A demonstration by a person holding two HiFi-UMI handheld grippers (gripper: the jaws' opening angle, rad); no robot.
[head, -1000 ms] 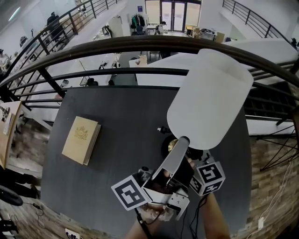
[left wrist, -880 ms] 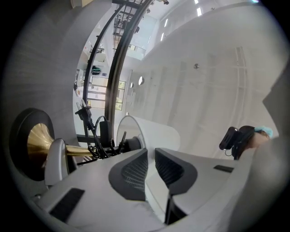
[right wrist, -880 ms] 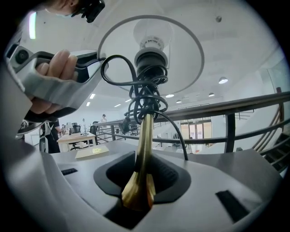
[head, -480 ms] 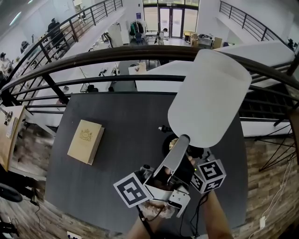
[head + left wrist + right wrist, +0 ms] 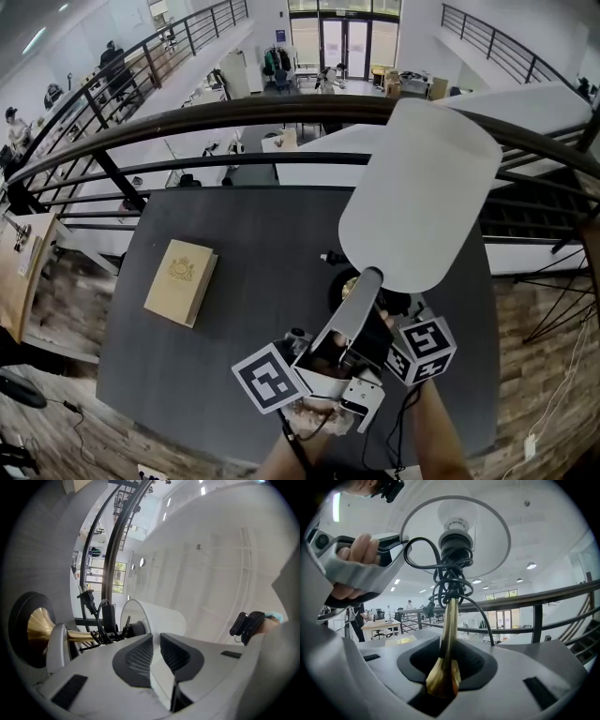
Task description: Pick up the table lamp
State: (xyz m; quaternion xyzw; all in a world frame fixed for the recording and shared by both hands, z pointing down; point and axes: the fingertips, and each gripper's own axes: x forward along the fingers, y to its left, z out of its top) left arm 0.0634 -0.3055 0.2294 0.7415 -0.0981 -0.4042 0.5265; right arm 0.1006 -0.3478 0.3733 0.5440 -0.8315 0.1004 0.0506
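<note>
While both grippers are held close together above the near side of the dark table (image 5: 234, 234), the table lamp (image 5: 417, 192) is carried between them, steeply tilted, shade end away from the person and toward the railing (image 5: 187, 108).

- Left gripper (image 5: 155, 648): angled upward, jaws almost together, the thin wall of the white shade (image 5: 159, 616) pinched at its rim.
- Right gripper (image 5: 445, 667): roughly level, jaws set wider, clamped on the brass stem (image 5: 449, 616) at its flared foot.
- A hand (image 5: 356, 559) is seen wrapped round the left gripper's handle.
- Black cord (image 5: 445, 581) is bundled round the stem below the socket.
- Round black base (image 5: 339, 292) sits nearest the grippers.
- A tan book (image 5: 181, 281) is noted flat on the table, well apart to the left.
</note>
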